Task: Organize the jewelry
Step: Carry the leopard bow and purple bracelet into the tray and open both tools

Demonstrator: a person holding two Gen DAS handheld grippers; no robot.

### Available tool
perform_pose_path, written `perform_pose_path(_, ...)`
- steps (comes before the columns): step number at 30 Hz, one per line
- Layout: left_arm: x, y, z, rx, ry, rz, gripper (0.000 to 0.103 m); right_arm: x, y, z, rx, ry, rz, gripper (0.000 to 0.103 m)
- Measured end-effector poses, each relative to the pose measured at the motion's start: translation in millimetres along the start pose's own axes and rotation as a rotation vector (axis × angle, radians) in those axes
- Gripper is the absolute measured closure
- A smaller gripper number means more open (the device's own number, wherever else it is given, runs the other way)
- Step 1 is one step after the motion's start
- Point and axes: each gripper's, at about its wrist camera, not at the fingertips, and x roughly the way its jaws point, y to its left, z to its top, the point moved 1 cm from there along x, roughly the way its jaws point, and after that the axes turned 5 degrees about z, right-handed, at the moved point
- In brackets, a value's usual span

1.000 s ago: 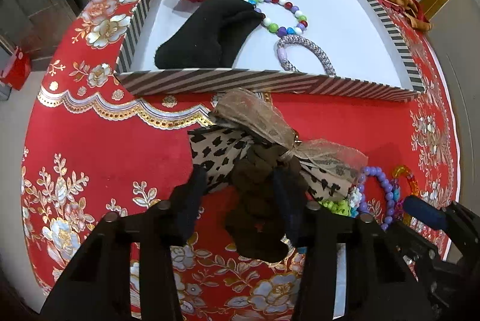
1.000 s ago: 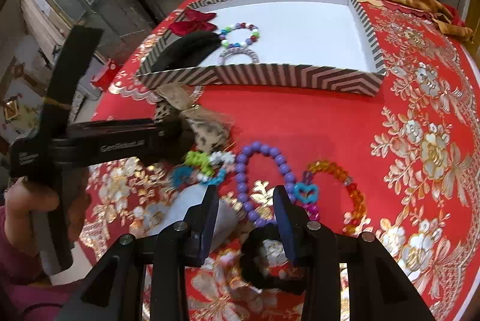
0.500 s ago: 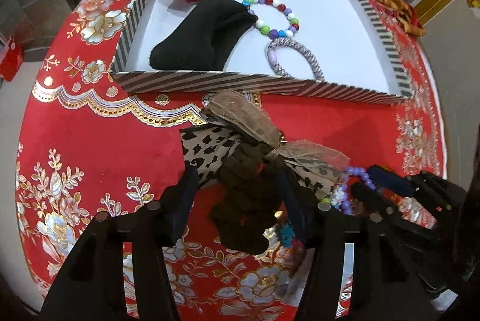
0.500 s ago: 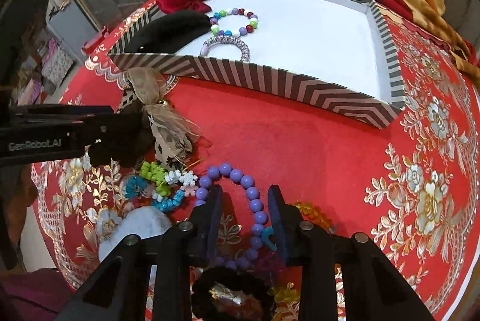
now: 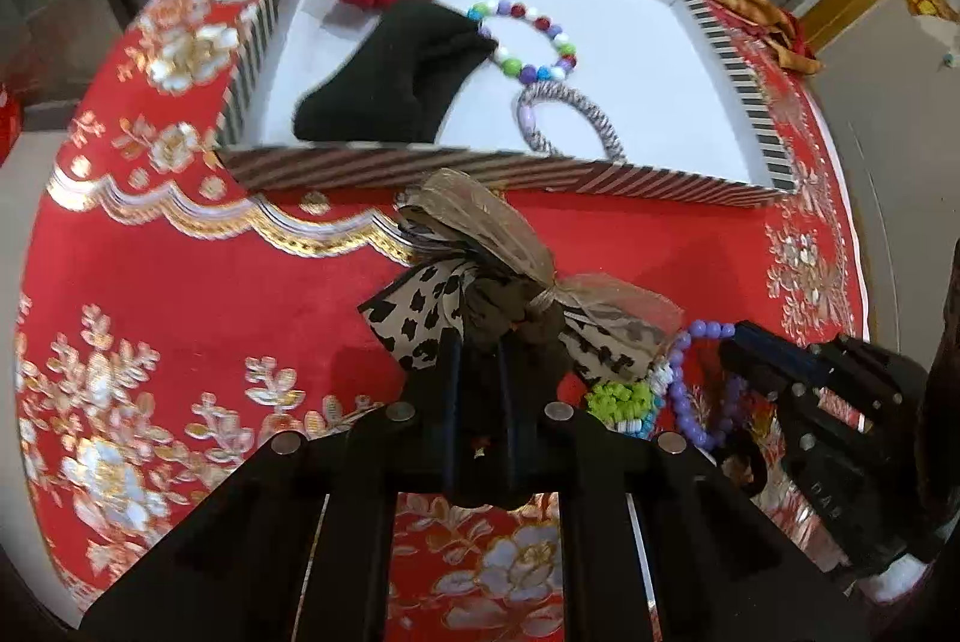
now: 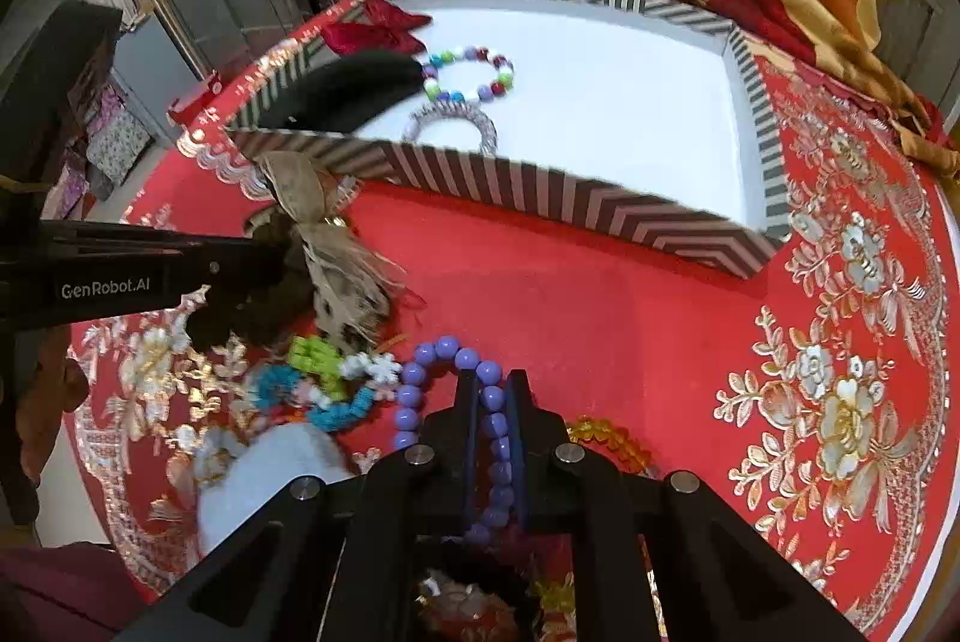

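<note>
Bearing white "GenRobot.AI" lettering, the left gripper [image 6: 264,258] pinches a dark brown scrunchie with leopard-print bow [image 5: 516,324] just before the striped white-floored tray [image 5: 540,174], while the right gripper [image 6: 492,402] clamps a purple bead bracelet [image 6: 456,360] on the red floral tablecloth [image 6: 600,294] beside a green-and-blue bead bracelet [image 6: 318,378].

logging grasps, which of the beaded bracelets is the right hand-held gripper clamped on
The purple bead bracelet on the red tablecloth. The right hand-held gripper pinches its strand; the multicolour bead bracelet lies in the striped tray, and the amber one lies free.
</note>
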Motion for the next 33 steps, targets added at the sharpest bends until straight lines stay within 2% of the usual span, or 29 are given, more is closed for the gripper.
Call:
perform_pose_path(4,-23,4,0,0.008,-0.023,-0.037,0.094,-21,4,3,0.003,-0.042,-0.004,0.095)
perform_pose_path(11,-65,-5,11,0.063,-0.091,-0.038,0.094,-55,9,14,0.002,-0.115,-0.014,0.095)
perform_pose_path(19,-97,-18,45,0.105,-0.199,-0.034,0.094,-83,5,40,-0.010,-0.177,-0.041,0.095)
perform_pose_path(26,-95,-25,88,0.107,-0.241,0.007,0.094,-96,-5,75,-0.033,-0.224,-0.064,0.095)
perform_pose_path(33,-71,-28,131,0.098,-0.249,0.063,0.094,-83,-21,118,-0.046,-0.226,-0.075,0.095)
